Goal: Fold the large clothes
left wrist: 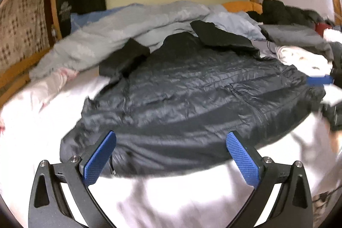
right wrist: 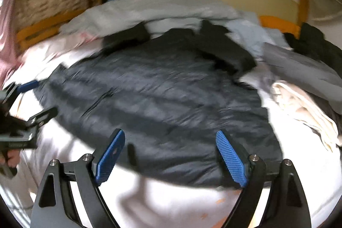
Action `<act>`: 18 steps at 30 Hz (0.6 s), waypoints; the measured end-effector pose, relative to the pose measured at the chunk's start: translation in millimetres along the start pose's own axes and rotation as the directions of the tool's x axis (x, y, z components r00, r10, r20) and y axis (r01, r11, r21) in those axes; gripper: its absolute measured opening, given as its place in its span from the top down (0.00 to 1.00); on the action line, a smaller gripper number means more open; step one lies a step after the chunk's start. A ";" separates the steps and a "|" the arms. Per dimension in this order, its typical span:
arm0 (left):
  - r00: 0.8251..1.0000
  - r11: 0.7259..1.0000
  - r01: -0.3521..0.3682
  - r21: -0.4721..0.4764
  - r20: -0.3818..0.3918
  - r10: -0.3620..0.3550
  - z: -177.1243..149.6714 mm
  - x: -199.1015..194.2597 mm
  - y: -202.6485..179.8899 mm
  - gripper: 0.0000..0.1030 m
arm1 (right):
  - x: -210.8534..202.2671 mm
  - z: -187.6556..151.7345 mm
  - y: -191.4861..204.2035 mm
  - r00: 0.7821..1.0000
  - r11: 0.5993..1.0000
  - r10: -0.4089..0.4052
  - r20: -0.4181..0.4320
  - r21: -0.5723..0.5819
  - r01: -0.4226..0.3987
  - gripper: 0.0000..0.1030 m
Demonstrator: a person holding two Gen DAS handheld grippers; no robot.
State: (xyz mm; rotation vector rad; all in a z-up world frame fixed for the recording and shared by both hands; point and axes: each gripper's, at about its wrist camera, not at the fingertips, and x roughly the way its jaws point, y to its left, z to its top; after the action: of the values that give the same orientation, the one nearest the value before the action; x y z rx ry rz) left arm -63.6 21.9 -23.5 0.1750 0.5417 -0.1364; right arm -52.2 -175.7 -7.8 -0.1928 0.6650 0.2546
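A dark quilted puffer jacket [left wrist: 188, 95] lies spread flat across the middle of a bed covered by a white sheet [left wrist: 162, 198], its hem toward the cameras and its collar end toward the far wall. Both sleeves appear folded in over the upper part of the jacket: one black sleeve [left wrist: 124, 59] lies at the upper left, the other black sleeve [left wrist: 222, 35] at the upper right. The left gripper [left wrist: 171, 155] hovers just at the near hem, its two blue-padded fingers [left wrist: 100, 159] spread wide apart and holding nothing. The right gripper [right wrist: 171, 155] sits in the same way at the near hem, its blue fingers [right wrist: 230, 157] also wide apart and empty. In the right wrist view the left gripper shows again at the left edge, near the jacket's side. Behind the jacket a crumpled pale grey duvet [left wrist: 119, 33] is heaped along the wall. To the right of the jacket lies a cream-coloured cloth [left wrist: 299, 57], with a pile of dark clothes [left wrist: 288, 12] beyond it. Both views are blurred.
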 end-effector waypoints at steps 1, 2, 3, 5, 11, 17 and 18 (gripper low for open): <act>1.000 1.000 0.022 -0.007 -0.001 -0.022 -1.3 -1.2 0.2 0.00 | 2.3 -4.1 10.6 1.000 0.999 0.008 -0.016 -0.049 -0.009 0.20; 0.999 0.999 0.040 0.002 -0.007 -0.040 -3.4 -1.6 -1.3 0.00 | 3.7 -7.8 18.7 1.000 0.997 0.008 -0.025 -0.079 -0.010 0.23; 0.998 0.998 0.053 0.022 -0.019 -0.053 -4.7 -0.8 -4.9 0.01 | 5.8 -12.2 26.9 0.999 0.993 0.005 -0.040 -0.117 -0.009 0.23; 0.994 0.992 0.097 0.076 -0.059 -0.093 -8.0 4.0 -14.3 0.01 | 11.2 -19.8 36.3 0.998 0.987 -0.008 -0.069 -0.160 -0.003 0.23; 0.999 0.965 -0.009 0.261 -0.048 0.022 -24.3 19.0 -35.0 0.03 | 22.6 -28.0 40.0 0.986 0.961 -0.150 -0.074 -0.247 0.127 0.23; 0.992 0.971 -0.050 0.234 -0.101 0.075 -30.8 41.1 -21.3 0.03 | 32.1 -30.0 33.5 0.971 0.947 -0.211 -0.114 -0.268 0.174 0.23; 0.992 0.969 -0.053 0.243 -0.097 0.079 -31.8 41.5 -22.0 0.03 | 32.1 -29.8 33.7 0.968 0.942 -0.226 -0.111 -0.278 0.188 0.23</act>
State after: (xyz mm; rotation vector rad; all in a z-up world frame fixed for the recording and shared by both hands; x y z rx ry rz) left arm -48.1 3.4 -74.8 0.4382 0.6239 -0.1280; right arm -55.2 -145.7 -54.3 -0.5403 0.7444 0.1268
